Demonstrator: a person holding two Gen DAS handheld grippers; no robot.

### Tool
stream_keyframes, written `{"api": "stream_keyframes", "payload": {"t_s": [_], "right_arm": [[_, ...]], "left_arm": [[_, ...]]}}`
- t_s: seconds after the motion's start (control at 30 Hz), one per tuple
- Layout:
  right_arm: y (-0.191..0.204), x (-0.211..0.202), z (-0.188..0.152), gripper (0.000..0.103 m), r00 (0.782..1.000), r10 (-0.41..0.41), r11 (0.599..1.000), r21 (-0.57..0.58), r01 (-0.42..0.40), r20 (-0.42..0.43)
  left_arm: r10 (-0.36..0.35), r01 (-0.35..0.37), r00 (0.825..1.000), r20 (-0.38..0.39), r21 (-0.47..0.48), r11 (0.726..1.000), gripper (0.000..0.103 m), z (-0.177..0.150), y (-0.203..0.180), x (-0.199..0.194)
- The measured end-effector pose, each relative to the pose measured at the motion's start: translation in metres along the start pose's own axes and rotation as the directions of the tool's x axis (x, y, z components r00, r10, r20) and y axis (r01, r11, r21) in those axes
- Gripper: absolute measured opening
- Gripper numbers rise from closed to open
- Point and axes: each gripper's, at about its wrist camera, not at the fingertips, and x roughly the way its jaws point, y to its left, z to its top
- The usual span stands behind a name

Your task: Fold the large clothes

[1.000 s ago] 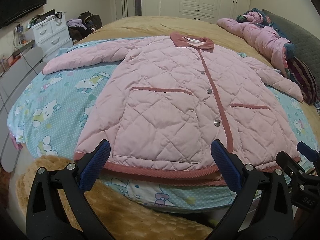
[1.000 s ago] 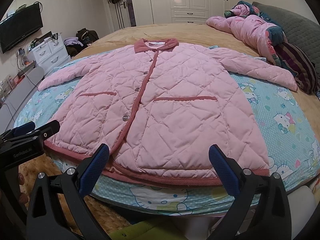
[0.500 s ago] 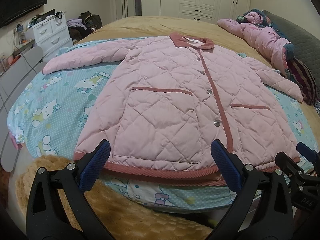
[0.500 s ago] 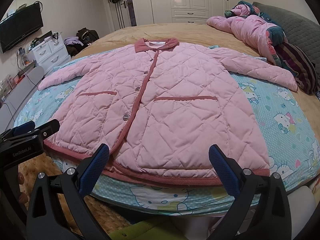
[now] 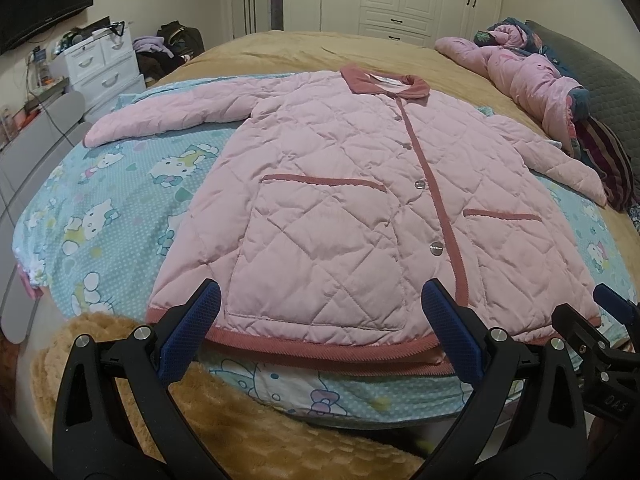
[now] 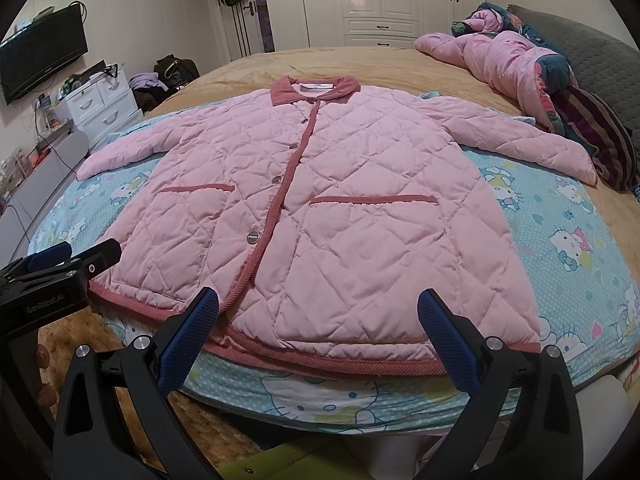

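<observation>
A pink quilted jacket (image 5: pixel 340 200) with dark pink trim lies flat and buttoned on the bed, sleeves spread out; it also shows in the right wrist view (image 6: pixel 340 208). My left gripper (image 5: pixel 320 336) is open and empty, just short of the jacket's hem on its left half. My right gripper (image 6: pixel 318 334) is open and empty, just short of the hem on the right half. Each gripper shows at the edge of the other's view.
A blue cartoon-print sheet (image 5: pixel 100 208) lies under the jacket on a tan bedspread (image 5: pixel 300 48). A pile of pink bedding (image 6: pixel 512 64) and a striped cushion (image 6: pixel 600 140) sit at the right. White drawers (image 5: pixel 100 64) stand left of the bed.
</observation>
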Motion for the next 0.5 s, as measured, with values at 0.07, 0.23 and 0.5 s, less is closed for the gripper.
{"api": "stream_keyframes", "payload": {"t_s": [0.07, 0.23, 0.5], "right_arm": [[0.001, 0.002, 0.002, 0.099, 1.0, 0.006, 1.0, -0.002, -0.006, -0.002], [-0.003, 0.008, 0.014, 0.099, 1.0, 0.0, 1.0, 0.0, 0.0, -0.006], [-0.013, 0.021, 0.043, 0.099, 1.0, -0.019, 1.0, 0.014, 0.019, 0.003]], "left_arm": [[-0.005, 0.005, 1.0, -0.007, -0.002, 1.0, 0.094, 0.003, 0.001, 0.004], [-0.014, 0.014, 1.0, -0.015, 0.0, 1.0, 0.094, 0.016, 0.002, 0.016], [-0.058, 0.058, 0.998, -0.019, -0.003, 0.998, 0.094, 0.044, -0.003, 0.033]]}}
